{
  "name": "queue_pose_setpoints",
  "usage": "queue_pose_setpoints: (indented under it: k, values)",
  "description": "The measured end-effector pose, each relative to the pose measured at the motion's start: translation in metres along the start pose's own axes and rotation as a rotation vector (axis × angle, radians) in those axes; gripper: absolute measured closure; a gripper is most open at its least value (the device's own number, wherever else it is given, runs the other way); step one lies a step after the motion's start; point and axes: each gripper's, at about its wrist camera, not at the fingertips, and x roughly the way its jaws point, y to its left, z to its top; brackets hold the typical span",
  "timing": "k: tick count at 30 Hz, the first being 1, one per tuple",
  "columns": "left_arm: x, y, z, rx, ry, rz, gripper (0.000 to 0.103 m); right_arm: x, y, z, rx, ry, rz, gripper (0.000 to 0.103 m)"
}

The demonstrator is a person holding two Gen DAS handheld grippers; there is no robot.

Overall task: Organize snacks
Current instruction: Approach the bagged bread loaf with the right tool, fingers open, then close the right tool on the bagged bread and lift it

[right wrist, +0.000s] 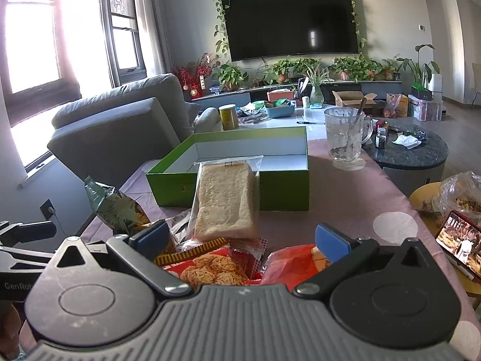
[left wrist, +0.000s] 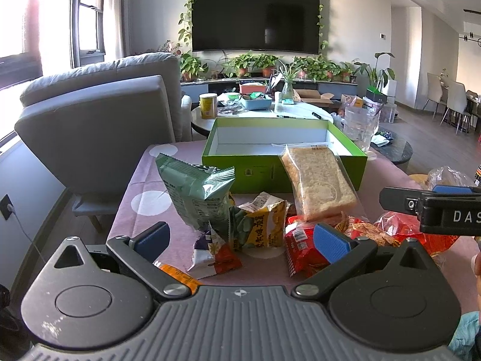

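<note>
A pile of snack packets lies on the pink dotted tablecloth [left wrist: 141, 180] in front of an empty green box [left wrist: 240, 170]. A bagged bread slice [left wrist: 318, 180] leans against the box's front wall; it also shows in the right wrist view [right wrist: 225, 201]. A green bag [left wrist: 195, 192], a yellow-green packet [left wrist: 260, 225] and red packets [left wrist: 300, 249] lie nearer. My left gripper [left wrist: 240, 240] is open and empty above the pile. My right gripper [right wrist: 240, 240] is open and empty over a red noodle-snack packet [right wrist: 210, 266] and shows at the right edge of the left wrist view [left wrist: 433, 207].
A glass mug with a spoon [right wrist: 345, 135] stands right of the box [right wrist: 234, 177]. A phone [right wrist: 460, 240] and a plastic bag on a yellow plate [right wrist: 457, 195] lie at the right. A grey armchair [left wrist: 99, 120] stands left; a cluttered coffee table [left wrist: 270, 111] stands behind.
</note>
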Motion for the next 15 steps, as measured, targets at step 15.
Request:
queue_pose_setpoints:
  k: [15]
  values:
    - [0.01, -0.011, 0.012, 0.024, -0.013, -0.054, 0.001, 0.004, -0.008, 0.009, 0.023, 0.018, 0.027, 0.018]
